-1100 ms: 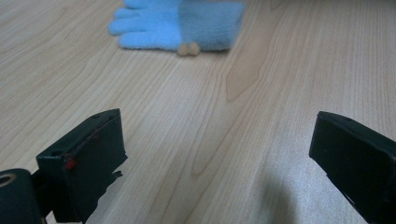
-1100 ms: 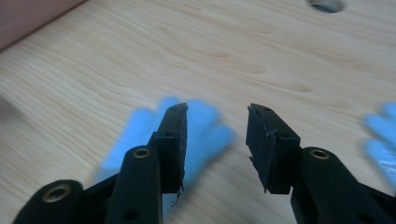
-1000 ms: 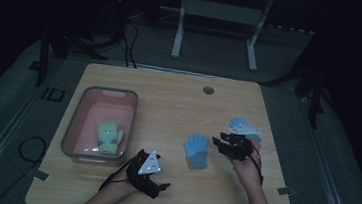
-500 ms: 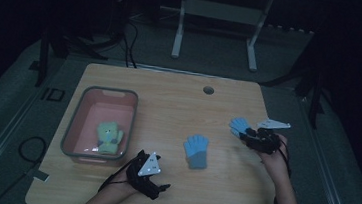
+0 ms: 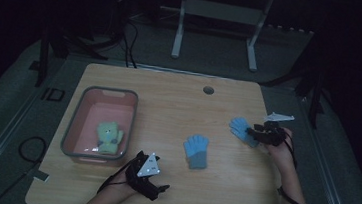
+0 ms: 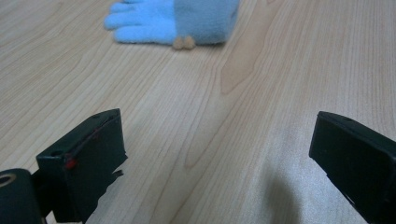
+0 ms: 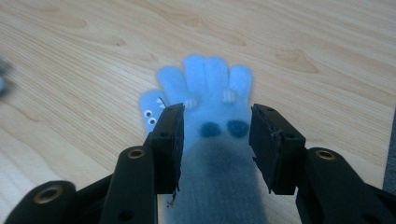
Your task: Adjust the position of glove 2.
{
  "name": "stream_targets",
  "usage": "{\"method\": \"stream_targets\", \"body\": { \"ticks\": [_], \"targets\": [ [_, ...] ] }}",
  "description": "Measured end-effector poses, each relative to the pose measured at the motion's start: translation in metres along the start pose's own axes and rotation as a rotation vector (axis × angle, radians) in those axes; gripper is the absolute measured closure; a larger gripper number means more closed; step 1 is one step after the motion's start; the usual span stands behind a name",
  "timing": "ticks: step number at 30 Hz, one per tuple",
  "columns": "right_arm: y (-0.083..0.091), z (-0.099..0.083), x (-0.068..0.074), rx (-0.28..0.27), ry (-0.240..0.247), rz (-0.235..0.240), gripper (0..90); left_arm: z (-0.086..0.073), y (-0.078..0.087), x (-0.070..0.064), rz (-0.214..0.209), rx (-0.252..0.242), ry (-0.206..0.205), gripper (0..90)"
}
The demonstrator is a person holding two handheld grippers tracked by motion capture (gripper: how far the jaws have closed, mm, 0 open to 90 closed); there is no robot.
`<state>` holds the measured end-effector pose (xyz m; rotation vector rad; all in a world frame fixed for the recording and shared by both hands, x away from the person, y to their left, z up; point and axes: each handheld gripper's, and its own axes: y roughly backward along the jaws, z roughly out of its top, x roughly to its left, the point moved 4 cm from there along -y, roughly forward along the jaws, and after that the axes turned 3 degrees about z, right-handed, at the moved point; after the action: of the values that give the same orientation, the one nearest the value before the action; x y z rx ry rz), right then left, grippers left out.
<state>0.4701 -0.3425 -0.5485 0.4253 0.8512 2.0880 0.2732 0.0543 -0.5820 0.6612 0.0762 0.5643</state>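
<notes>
I have the right gripper point(image 5: 261, 135) down on the blue glove point(image 7: 205, 112) at the right side of the table point(image 5: 179, 102), jaws apart and straddling its cuff, not yet closed. I judge this the grasp step: next I must squeeze on the cuff and lift. My left gripper point(image 5: 153, 189) rests wide open near the front edge, the second glove point(image 5: 195, 151) lying mid-table

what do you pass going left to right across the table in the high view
pink tub holding a green plush toy → left gripper → blue glove → second blue glove → right gripper
</notes>
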Motion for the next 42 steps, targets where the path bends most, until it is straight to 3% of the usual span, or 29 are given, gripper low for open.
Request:
{"method": "stream_targets", "body": {
  "ticks": [7,12,17,20,23,25,29,33,35,38,42],
  "targets": [
    [-0.018,-0.012,-0.002,0.078,0.017,0.005,55.3,0.000,0.003,0.003,0.008,-0.011,0.009,3.8],
    [-0.020,-0.014,-0.001,0.054,0.000,0.004,59.5,0.000,0.002,0.002,0.004,-0.006,0.003,3.9],
    [-0.021,-0.015,0.003,0.040,-0.023,0.004,78.2,-0.001,0.002,0.002,0.004,-0.006,0.003,3.8],
    [-0.022,-0.015,0.010,0.034,-0.041,-0.026,82.4,0.000,0.003,0.002,0.004,-0.011,0.005,3.8],
    [-0.021,-0.014,0.017,0.029,-0.102,-0.070,84.7,0.001,0.004,0.003,0.005,-0.020,0.008,3.8],
    [-0.017,-0.011,0.023,0.021,-0.140,-0.123,85.5,0.001,0.004,0.003,0.012,-0.019,0.004,3.9],
    [-0.003,-0.004,0.037,-0.007,-0.227,-0.179,85.7,0.002,0.004,0.003,0.019,-0.015,-0.008,3.8],
    [0.013,0.001,0.054,-0.006,-0.246,-0.235,86.1,0.004,0.004,0.003,0.021,-0.017,-0.017,3.9],
    [0.022,0.003,0.063,-0.017,-0.270,-0.241,86.1,0.004,0.005,0.003,0.019,-0.024,-0.014,3.8],
    [0.031,0.005,0.076,-0.010,-0.251,-0.259,86.2,0.004,0.006,0.005,0.018,-0.028,-0.013,3.8],
    [0.041,0.005,0.088,-0.027,-0.285,-0.260,86.2,0.005,0.006,0.004,0.017,-0.035,-0.008,3.8]
  ]
}}
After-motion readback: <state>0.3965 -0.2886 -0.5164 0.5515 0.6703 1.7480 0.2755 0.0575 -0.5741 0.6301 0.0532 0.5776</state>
